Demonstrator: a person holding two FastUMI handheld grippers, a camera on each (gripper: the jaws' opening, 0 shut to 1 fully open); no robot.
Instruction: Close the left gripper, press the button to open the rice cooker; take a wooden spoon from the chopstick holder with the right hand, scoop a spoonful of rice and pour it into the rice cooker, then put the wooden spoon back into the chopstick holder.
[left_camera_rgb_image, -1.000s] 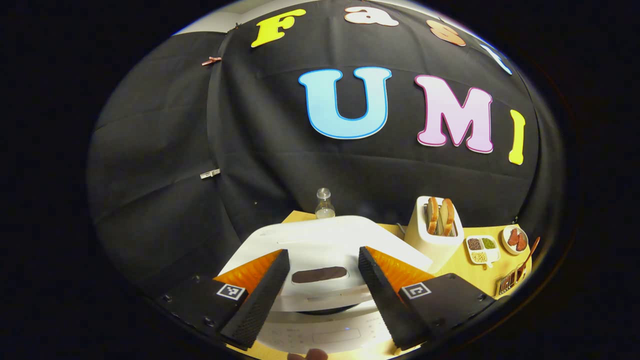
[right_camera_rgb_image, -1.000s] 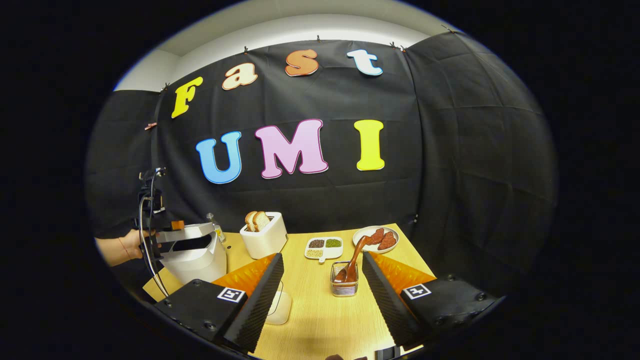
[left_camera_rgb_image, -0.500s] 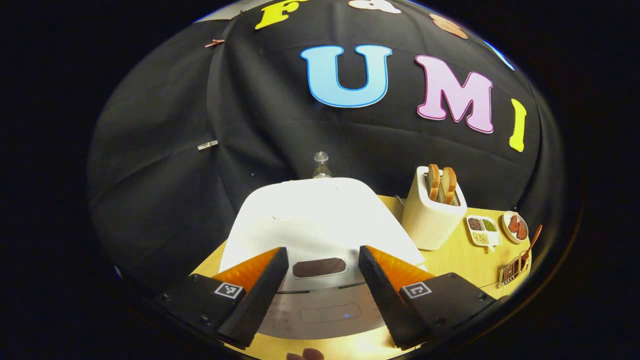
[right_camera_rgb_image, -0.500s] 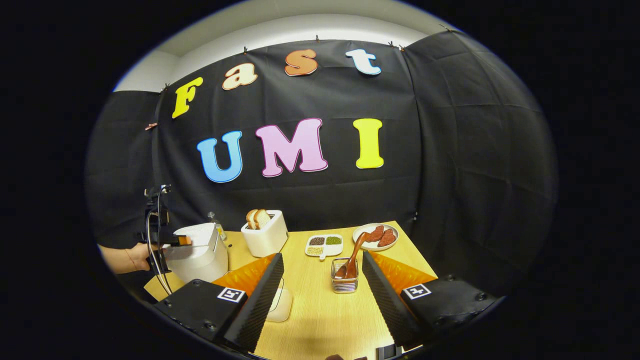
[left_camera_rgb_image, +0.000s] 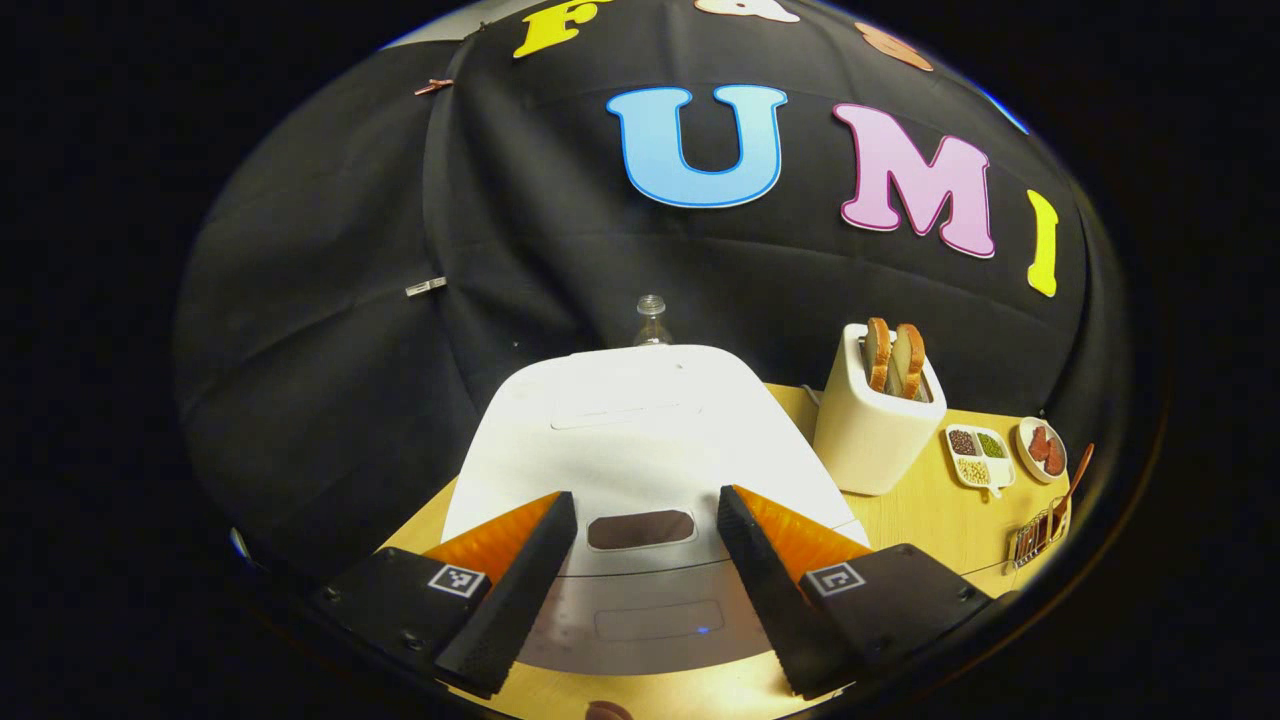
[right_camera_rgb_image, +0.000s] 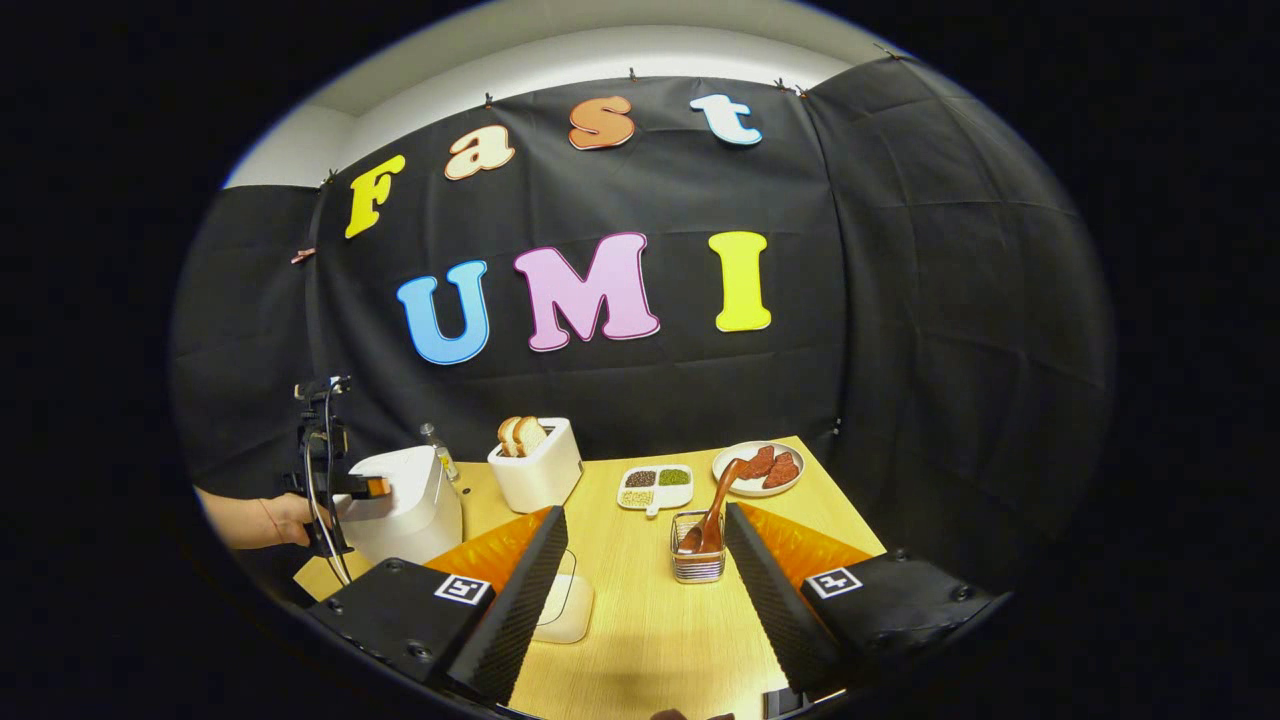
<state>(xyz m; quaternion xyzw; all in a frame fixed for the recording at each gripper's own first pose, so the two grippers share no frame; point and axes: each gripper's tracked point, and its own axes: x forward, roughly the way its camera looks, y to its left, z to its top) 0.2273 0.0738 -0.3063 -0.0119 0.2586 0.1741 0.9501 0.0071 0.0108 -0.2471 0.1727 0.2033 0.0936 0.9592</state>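
The white rice cooker (left_camera_rgb_image: 640, 420) has its lid down. Its dark oval button (left_camera_rgb_image: 640, 529) lies between the fingers of my left gripper (left_camera_rgb_image: 645, 497), which is open just above the cooker's front. In the right gripper view the cooker (right_camera_rgb_image: 405, 505) stands at the table's left, with the left gripper (right_camera_rgb_image: 370, 487) at its lid front, held by a hand (right_camera_rgb_image: 270, 520). My right gripper (right_camera_rgb_image: 645, 512) hangs open and empty over the table. Beyond its fingers a wooden spoon (right_camera_rgb_image: 712, 505) leans in the wire chopstick holder (right_camera_rgb_image: 698, 562).
A toaster (right_camera_rgb_image: 535, 465) with bread, a divided dish of grains (right_camera_rgb_image: 655, 487) and a plate of red slices (right_camera_rgb_image: 757, 468) line the back of the wooden table (right_camera_rgb_image: 640, 640). A small bottle (right_camera_rgb_image: 437, 450) stands behind the cooker. A white dish (right_camera_rgb_image: 570, 610) sits near my right gripper's left finger.
The cooker's lid, raised a second ago, has come down and is closed. The left gripper went down with it. The right gripper has drifted slightly and stays open.
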